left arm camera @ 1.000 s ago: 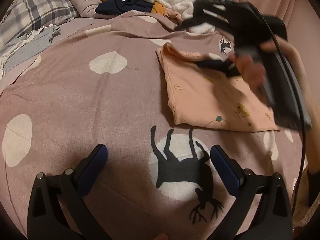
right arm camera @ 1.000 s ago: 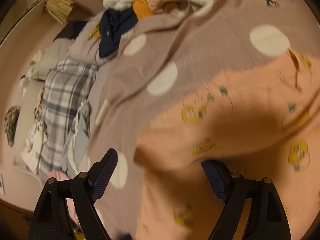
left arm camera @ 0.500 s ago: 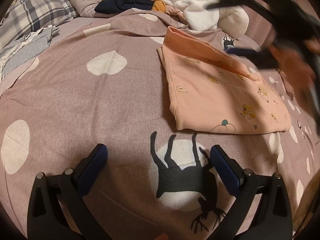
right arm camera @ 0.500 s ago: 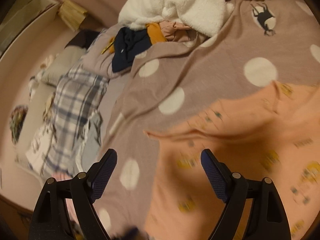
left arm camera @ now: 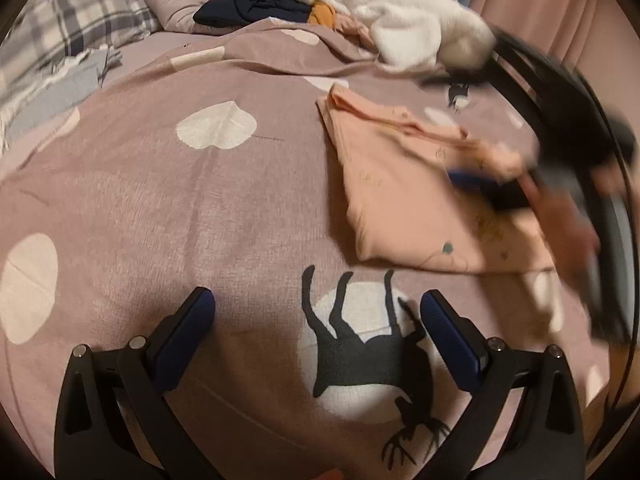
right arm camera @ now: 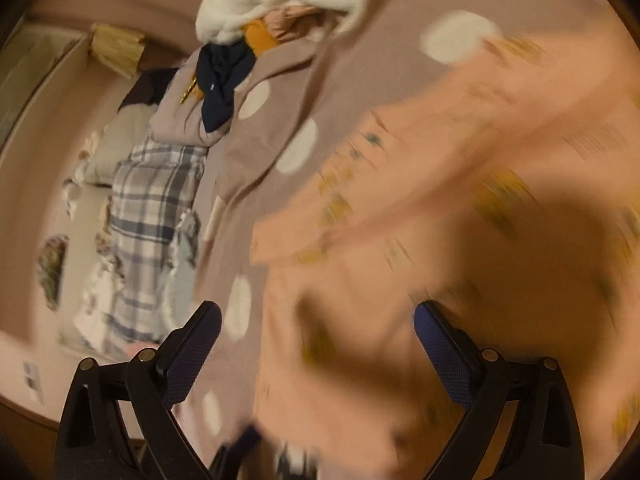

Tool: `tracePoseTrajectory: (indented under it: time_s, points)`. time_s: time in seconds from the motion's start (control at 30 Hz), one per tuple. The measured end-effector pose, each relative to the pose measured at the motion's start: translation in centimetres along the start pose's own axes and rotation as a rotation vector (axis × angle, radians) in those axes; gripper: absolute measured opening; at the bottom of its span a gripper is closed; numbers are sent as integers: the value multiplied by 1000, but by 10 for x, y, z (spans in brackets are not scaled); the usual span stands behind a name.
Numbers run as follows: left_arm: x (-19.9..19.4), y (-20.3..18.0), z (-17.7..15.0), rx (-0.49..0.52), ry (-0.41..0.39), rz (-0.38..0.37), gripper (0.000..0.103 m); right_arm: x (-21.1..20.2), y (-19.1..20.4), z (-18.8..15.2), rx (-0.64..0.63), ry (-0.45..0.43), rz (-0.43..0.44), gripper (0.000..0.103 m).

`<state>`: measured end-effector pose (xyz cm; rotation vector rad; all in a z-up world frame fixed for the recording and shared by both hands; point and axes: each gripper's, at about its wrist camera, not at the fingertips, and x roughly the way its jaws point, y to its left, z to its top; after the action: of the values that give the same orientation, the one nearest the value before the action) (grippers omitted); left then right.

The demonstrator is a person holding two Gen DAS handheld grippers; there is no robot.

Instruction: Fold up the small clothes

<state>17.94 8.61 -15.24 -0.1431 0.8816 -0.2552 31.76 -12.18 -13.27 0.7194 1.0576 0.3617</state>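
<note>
A peach printed garment (left arm camera: pixel 400 200) lies folded on the mauve duvet (left arm camera: pixel 160 208), right of centre in the left wrist view. My right gripper (left arm camera: pixel 442 128), blurred, comes in over its right half. Its jaws are opening wide, and one blue pad (left arm camera: pixel 468 178) sits at a raised fold of the cloth without pinching it. In the right wrist view the gripper (right arm camera: pixel 316 316) stands wide over the blurred peach garment (right arm camera: pixel 440 240). My left gripper (left arm camera: pixel 316 300) hangs open and empty over a black deer print (left arm camera: pixel 360 356), short of the garment.
A heap of clothes lies at the far end: a navy garment (left arm camera: pixel 256 4), an orange piece (left arm camera: pixel 322 14) and a white fleece (left arm camera: pixel 400 12). A plaid pillow (left arm camera: pixel 80 20) and grey cloth (left arm camera: pixel 56 92) lie at the left. A person's hand (left arm camera: pixel 568 224) holds the right gripper.
The right gripper, lifted off to the upper right half a second ago, has come back down onto the garment's right half, jaws wider. The left gripper has stayed put.
</note>
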Motion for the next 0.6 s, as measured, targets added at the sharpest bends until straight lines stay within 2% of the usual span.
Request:
tracePoseTrajectory:
  time_s: [0.07, 0.13, 0.2, 0.27, 0.33, 0.47, 0.6]
  points:
    - [6, -11, 1, 50, 21, 64, 102, 17, 14, 26, -12, -48, -15, 97]
    - [10, -16, 1, 78, 34, 100, 103, 28, 24, 52, 6, -75, 23, 97]
    - [9, -14, 0, 77, 32, 98, 103, 24, 40, 78, 40, -145, 60, 97]
    - [7, -9, -1, 65, 30, 83, 103, 5, 61, 80, -7, -185, 135, 97]
    - [7, -8, -2, 64, 27, 80, 102, -14, 76, 68, -92, -192, 145, 97]
    - [5, -6, -2, 51, 20, 63, 102, -58, 88, 14, -261, -180, -19, 97]
    - [5, -4, 0, 39, 15, 47, 102, -107, 64, -51, -339, -192, -160, 97]
